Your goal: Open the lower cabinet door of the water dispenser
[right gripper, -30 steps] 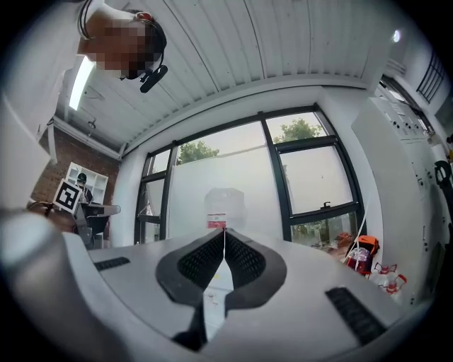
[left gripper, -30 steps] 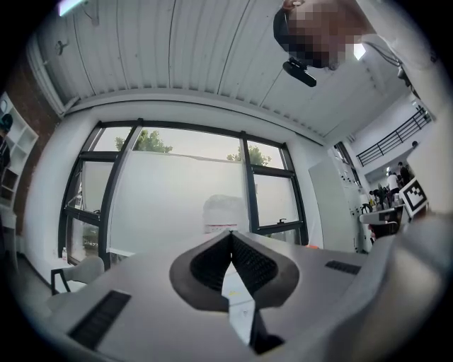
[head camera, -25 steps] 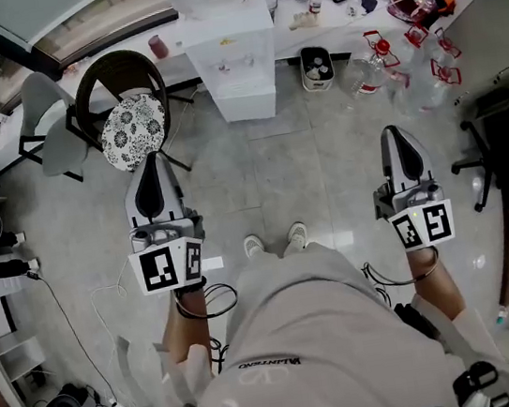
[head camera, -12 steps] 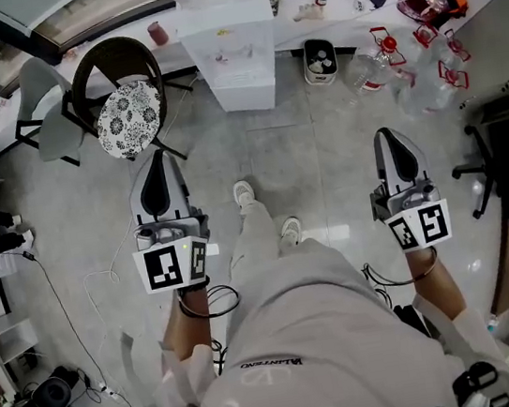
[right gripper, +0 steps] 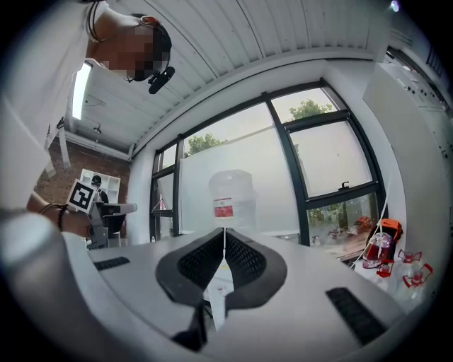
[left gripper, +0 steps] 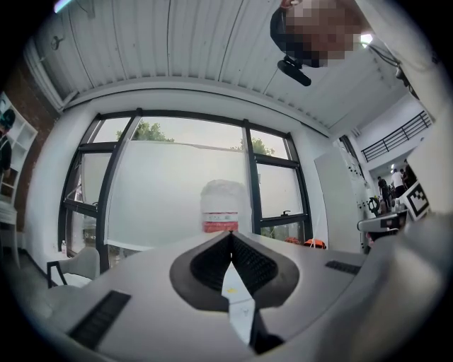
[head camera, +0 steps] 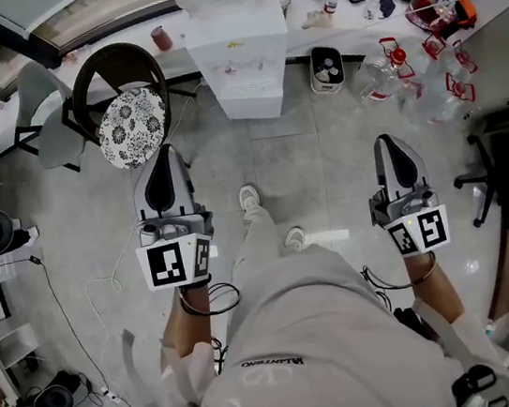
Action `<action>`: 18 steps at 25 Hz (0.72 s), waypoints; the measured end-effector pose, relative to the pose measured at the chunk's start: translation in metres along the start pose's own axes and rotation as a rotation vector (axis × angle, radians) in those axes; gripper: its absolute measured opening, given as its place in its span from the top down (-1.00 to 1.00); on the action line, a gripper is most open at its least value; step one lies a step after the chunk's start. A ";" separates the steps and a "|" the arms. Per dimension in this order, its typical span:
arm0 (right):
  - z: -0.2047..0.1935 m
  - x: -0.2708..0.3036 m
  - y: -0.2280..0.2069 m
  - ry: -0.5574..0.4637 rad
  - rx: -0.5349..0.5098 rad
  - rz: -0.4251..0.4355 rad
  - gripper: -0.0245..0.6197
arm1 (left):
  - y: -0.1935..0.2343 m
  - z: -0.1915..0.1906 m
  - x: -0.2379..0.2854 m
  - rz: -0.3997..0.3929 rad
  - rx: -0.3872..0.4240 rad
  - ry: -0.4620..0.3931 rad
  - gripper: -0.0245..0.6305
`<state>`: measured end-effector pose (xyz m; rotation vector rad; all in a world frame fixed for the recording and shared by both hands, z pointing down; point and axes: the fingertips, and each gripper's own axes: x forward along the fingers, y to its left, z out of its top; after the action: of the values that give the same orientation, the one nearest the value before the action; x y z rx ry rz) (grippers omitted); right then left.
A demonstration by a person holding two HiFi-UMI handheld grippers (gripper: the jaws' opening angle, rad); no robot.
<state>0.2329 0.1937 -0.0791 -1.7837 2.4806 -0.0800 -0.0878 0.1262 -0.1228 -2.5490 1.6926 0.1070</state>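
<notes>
At top centre of the head view, the water dispenser [head camera: 240, 53] looms nearer after the person's step forward. Left claw [head camera: 164, 154] and right claw [head camera: 390, 141], both pressed together and empty, remain well short of its lower cabinet door [head camera: 249, 101].

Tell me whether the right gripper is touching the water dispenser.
Apart. The head view shows the right gripper held well short of the water dispenser, with a stretch of floor between them.

Left tongs [head camera: 163, 155] and right tongs [head camera: 388, 142] point forward, level, well apart; both jaws closed, empty.
</notes>
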 end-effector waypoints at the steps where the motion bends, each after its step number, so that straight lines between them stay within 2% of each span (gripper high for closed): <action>1: -0.004 0.010 0.001 0.008 0.002 0.001 0.88 | 0.007 -0.003 0.007 -0.002 -0.002 0.003 0.92; 9: -0.027 0.099 0.018 0.064 -0.004 -0.003 0.88 | 0.056 -0.039 0.077 -0.074 -0.040 0.045 0.92; 18: -0.054 0.179 0.035 0.087 -0.016 -0.005 0.88 | 0.073 -0.078 0.142 -0.195 -0.091 0.058 0.92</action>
<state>0.1384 0.0352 -0.0359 -1.8308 2.5428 -0.1408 -0.0993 -0.0401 -0.0619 -2.7938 1.4785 0.1002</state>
